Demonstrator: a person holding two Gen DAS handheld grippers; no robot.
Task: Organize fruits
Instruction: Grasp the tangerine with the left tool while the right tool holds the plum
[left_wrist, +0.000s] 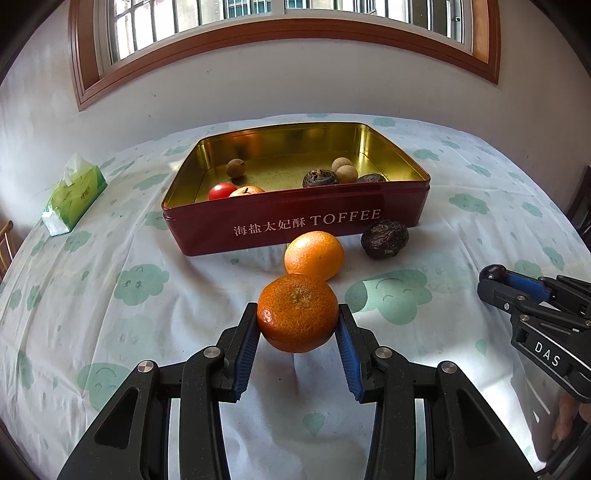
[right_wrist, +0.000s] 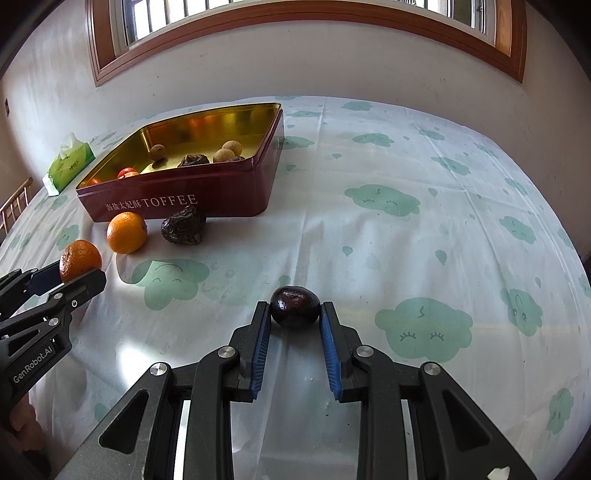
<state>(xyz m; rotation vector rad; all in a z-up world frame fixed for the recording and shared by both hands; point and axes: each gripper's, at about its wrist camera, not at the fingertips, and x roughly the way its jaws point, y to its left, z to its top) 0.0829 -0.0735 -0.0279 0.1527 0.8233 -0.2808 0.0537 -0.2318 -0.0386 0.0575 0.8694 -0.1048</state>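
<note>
Where tin wall hides fruit, left jaws clamp mandarin, right jaws clamp dark fruit

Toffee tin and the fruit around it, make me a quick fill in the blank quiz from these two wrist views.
1. The left gripper is shut on a ____.
2. The right gripper grips a small, smooth fruit whose colour is ____.
3. The word in Latin letters on the red tin is ____.
4. The green tissue pack lies on the tin's ____ side in both views.

Missing words: tangerine; dark; TOFFEE; left
</note>
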